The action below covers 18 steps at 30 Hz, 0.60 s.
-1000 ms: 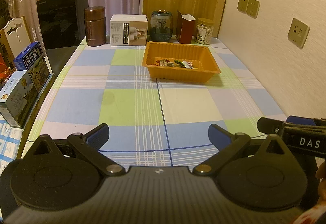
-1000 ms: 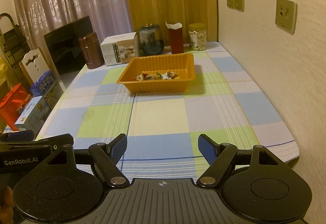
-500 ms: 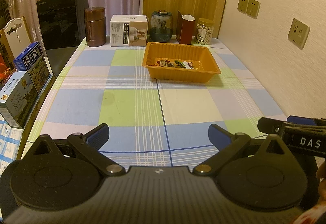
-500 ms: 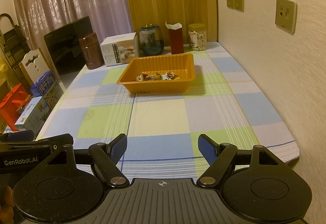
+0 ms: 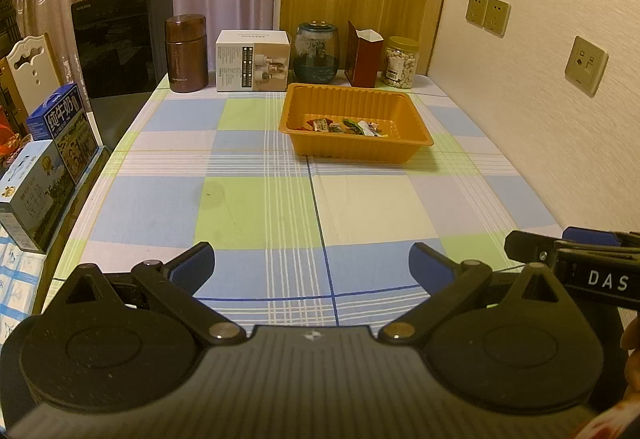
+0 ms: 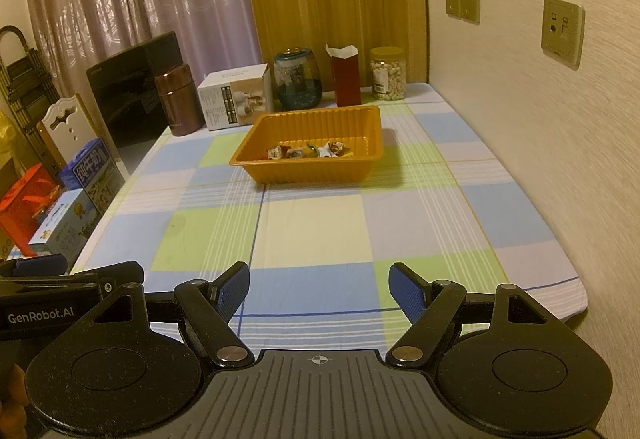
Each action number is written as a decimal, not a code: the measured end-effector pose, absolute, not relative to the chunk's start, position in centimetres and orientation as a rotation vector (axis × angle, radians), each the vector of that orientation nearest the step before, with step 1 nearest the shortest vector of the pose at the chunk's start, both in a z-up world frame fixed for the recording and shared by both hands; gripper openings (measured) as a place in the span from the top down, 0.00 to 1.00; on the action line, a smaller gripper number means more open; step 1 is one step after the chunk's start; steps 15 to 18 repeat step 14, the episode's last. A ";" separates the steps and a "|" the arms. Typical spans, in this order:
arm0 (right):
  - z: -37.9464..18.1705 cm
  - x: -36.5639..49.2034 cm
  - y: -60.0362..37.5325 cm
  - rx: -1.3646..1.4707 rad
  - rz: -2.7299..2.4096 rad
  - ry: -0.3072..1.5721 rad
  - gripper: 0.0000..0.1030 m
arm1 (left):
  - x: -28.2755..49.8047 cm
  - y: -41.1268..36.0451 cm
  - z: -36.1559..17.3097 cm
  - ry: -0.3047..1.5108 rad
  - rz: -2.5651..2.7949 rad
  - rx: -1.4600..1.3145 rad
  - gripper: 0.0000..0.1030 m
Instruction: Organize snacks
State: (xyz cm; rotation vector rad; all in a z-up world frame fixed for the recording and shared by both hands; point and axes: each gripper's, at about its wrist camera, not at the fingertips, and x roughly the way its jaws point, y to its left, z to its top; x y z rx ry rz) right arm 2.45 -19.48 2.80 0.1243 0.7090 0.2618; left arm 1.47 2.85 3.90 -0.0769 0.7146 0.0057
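Table (image 5: 256,215) bare up front, orange tray (image 5: 404,151) far back holding the wrapped snacks (image 5: 346,127), left gripper (image 5: 312,263) and right gripper (image 6: 320,293) both wide open, empty, so probably wrapping up, nothing to grab.

1 orange tray (image 5: 416,141) w/ approx 6 wrapped snacks (image 5: 346,127); 2 jars (image 5: 317,53), 2 milk cartons (image 5: 60,131), 1 brown canister (image 5: 186,53).

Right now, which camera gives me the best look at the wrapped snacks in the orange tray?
The right wrist view: the wrapped snacks appear larger and more spread out behind the orange tray front wall. The left wrist view also shows them, but smaller and bunched toward the tray's near wall.
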 end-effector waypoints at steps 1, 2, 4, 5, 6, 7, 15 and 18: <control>2.8 2.5 -19.5 0.124 0.262 0.709 0.26 | 1.4 2.9 3.9 0.714 0.005 -0.076 0.00; 2.8 2.5 -19.5 0.125 0.261 0.709 0.26 | 1.4 2.9 3.9 0.714 0.005 -0.077 0.00; 2.8 2.5 -19.5 0.125 0.261 0.709 0.26 | 1.4 2.9 3.9 0.715 0.005 -0.077 0.00; 2.8 2.5 -19.5 0.125 0.261 0.709 0.26 | 1.4 2.9 3.9 0.714 0.006 -0.076 0.00; 2.8 2.4 -19.5 0.125 0.261 0.709 0.26 | 1.4 2.9 3.9 0.714 0.006 -0.076 0.00; 2.8 2.4 -19.5 0.126 0.261 0.709 0.26 | 1.4 2.9 3.9 0.713 0.007 -0.075 0.00; 2.8 2.4 -19.5 0.125 0.262 0.708 0.26 | 1.4 2.8 3.9 0.703 0.001 -0.074 0.00; 2.8 2.4 -19.5 0.125 0.262 0.708 0.26 | 1.4 2.8 3.9 0.703 0.001 -0.074 0.00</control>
